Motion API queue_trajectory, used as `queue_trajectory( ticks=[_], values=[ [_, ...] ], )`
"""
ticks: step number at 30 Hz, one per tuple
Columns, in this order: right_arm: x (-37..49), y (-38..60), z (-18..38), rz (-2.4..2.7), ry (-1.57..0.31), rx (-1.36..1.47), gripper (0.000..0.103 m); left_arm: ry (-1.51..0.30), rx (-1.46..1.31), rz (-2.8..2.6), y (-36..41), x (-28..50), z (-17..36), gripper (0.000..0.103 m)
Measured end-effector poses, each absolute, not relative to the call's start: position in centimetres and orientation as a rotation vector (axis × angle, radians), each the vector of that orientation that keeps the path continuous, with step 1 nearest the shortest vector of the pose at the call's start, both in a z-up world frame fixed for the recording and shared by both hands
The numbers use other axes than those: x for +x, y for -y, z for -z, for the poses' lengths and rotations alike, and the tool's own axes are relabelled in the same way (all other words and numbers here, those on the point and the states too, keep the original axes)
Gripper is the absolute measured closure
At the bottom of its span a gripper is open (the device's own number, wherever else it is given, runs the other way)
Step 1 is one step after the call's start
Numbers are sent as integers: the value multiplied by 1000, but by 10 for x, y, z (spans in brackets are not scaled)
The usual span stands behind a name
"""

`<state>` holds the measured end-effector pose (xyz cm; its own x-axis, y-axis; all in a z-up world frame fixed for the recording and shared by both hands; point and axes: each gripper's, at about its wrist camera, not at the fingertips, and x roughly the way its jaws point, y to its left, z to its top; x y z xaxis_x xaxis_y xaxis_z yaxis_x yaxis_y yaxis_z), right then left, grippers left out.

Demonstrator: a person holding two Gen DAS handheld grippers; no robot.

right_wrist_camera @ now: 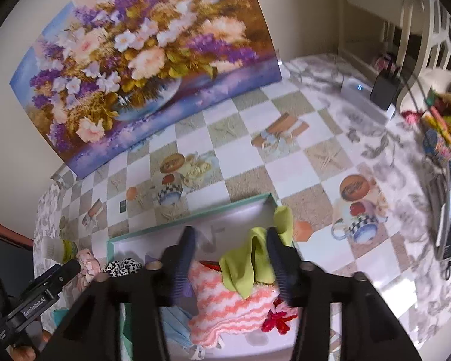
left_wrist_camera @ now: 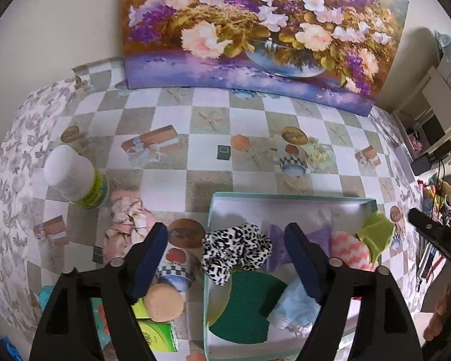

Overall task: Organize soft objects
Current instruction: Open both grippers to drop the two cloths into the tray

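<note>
A shallow teal-rimmed box (left_wrist_camera: pixel 291 197) holds soft items: a leopard-print scrunchie (left_wrist_camera: pixel 236 248) draped over its left wall, a green round cloth (left_wrist_camera: pixel 249 307), a blue face mask (left_wrist_camera: pixel 296 308), a purple cloth (left_wrist_camera: pixel 318 236), a pink-and-white knitted cloth (left_wrist_camera: pixel 350 249) and a lime cloth (left_wrist_camera: pixel 377 234). My left gripper (left_wrist_camera: pixel 225 264) is open above the box's left wall, empty. My right gripper (right_wrist_camera: pixel 230 266) is open over the box (right_wrist_camera: pixel 195 215), its fingers either side of the lime cloth (right_wrist_camera: pixel 243 266) lying on the knitted cloth (right_wrist_camera: pixel 231 303). A red hair clip (right_wrist_camera: pixel 276 320) lies beside them.
Left of the box on the checked tablecloth lie a pink cloth (left_wrist_camera: pixel 126 219), a round peach sponge (left_wrist_camera: pixel 164 302), a green carton (left_wrist_camera: pixel 158 337) and a white bottle (left_wrist_camera: pixel 75 177). A flower painting (left_wrist_camera: pixel 255 30) leans on the wall behind. Clutter and electronics (right_wrist_camera: pixel 436 138) sit at the right.
</note>
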<state>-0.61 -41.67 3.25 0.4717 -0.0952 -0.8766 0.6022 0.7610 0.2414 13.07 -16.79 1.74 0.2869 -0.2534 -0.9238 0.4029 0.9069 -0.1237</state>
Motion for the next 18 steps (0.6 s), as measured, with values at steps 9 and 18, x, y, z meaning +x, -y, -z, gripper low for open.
queue_trajectory(
  ticks=[9,18],
  values=[
    [3,404,-32,468,-1001,513,0,-1216,129,350,140,145,-6,12],
    [30,365,-31,370,-1021,461,0,-1236,87,178,74,166,-1,12]
  ],
)
